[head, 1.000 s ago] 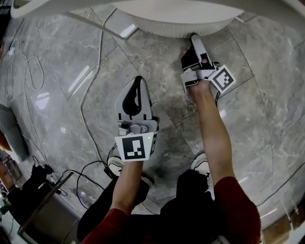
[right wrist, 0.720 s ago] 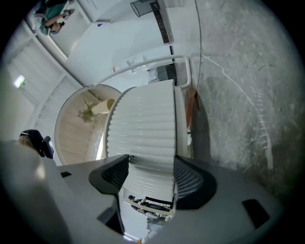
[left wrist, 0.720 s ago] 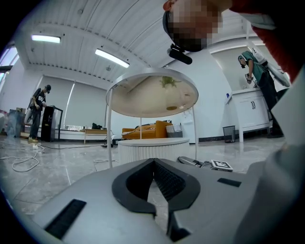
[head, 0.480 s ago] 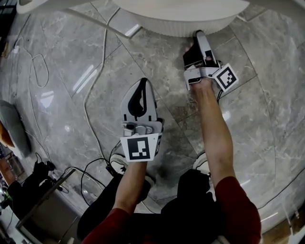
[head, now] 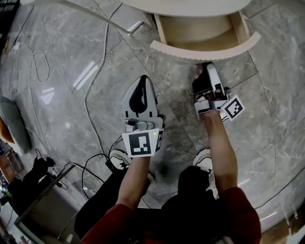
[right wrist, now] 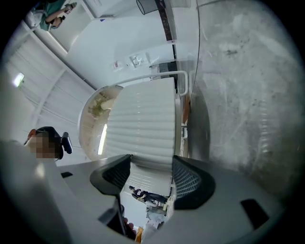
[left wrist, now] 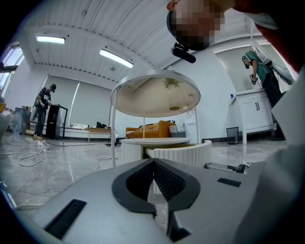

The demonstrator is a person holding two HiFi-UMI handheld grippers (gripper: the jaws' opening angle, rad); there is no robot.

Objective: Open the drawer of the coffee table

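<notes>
The white coffee table (head: 186, 5) stands at the top of the head view, and its drawer (head: 200, 29) is pulled out, showing a bare wooden inside. The drawer's curved ribbed front (head: 205, 49) is nearest me. My right gripper (head: 208, 67) holds that front at its lower edge. In the right gripper view the ribbed front (right wrist: 147, 128) fills the gap of the right gripper (right wrist: 151, 167), whose jaws are closing on it. My left gripper (head: 140, 88) hovers over the floor, shut and empty. In its own view the left gripper (left wrist: 153, 162) faces the drawer front (left wrist: 178, 153).
Grey marble floor all round. Cables (head: 90, 90) run across it at the left. A grey object (head: 12, 124) and a metal frame (head: 43, 205) lie at the lower left. My shoes (head: 202, 159) are below the grippers. An orange sofa (left wrist: 147, 129) and people stand far off.
The drawer has slid out of the table toward me, drawn by the right gripper, which moved back and down the picture. The left gripper stayed about where it was.
</notes>
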